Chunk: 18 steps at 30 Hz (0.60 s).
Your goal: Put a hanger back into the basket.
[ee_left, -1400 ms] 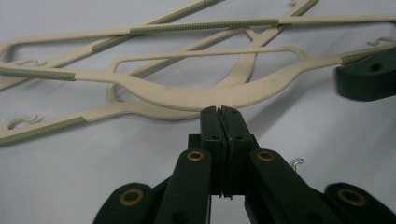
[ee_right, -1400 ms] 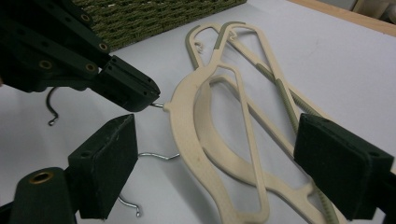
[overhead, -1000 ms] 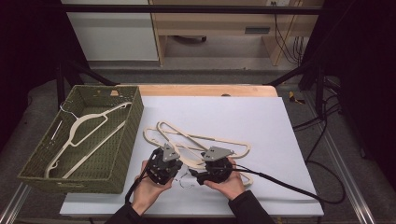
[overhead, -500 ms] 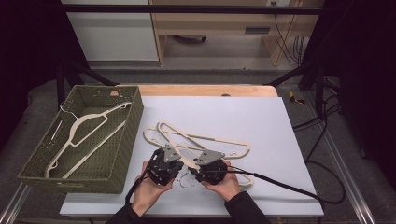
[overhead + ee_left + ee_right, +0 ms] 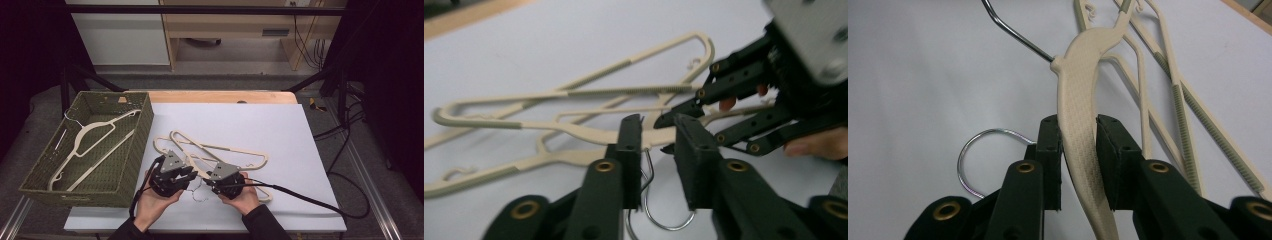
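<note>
Since the moment before, my left gripper's jaws had just been opening and my right gripper's had just been closing, with a hanger between the right pair.

At far left the woven basket (image 5: 134,150) stood on the table edge with one hanger (image 5: 95,131) lying flat inside. Just right of it, my left gripper (image 5: 659,132) was at the near edge of the white sheet (image 5: 310,130). Its jaws stood apart, and the thin wire hook (image 5: 648,167) ran between them with neither pad pressing on it.

Next along, my right gripper (image 5: 1079,130) was clamped on the beige hanger (image 5: 1075,85), both pads on the textured shoulder just below the neck. That hanger lay at the front of the sheet, its far end still among the loose pile of hangers (image 5: 220,149) behind and to the right.

I judged the hanger light and fairly stiff, though long enough to swing about a single grip. The ribbed plastic shoulder looked the surest place to hold. The chrome hook seemed slick and thin, likely to twist between flat pads. Its arms overlapped the others, so it might have snagged and dragged one along.
</note>
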Available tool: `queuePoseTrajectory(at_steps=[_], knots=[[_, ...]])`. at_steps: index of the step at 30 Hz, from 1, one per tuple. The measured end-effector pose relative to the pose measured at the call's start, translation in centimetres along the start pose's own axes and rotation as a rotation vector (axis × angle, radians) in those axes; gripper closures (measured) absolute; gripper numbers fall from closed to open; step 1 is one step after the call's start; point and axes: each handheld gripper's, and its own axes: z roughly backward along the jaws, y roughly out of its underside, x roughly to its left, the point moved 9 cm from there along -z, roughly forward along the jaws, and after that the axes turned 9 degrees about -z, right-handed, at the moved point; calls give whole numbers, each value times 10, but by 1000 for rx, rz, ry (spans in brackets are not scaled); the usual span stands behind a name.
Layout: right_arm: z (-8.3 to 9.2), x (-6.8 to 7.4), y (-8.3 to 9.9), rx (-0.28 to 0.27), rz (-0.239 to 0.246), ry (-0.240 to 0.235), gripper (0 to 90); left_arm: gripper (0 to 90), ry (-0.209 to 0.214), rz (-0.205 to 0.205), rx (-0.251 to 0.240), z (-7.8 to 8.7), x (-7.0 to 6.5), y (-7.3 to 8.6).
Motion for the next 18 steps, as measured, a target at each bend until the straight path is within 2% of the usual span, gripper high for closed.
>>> queuePoseTrajectory(at_steps=[4,7,9,12,18], knots=[[5,-2,-2,3,5,13,744,557,-38,7,-94,21,11,-12],[10,-6,-4,-1,16,25,760,457,-34,23,-157,34,20,-17],[16,-9,-7,-3,13,37,775,377,-29,26,-174,39,25,-17],[21,-13,-8,-5,5,55,786,339,-46,30,-222,46,33,-18],[38,-30,-12,-38,-26,93,812,204,-33,6,-224,47,34,-17]])
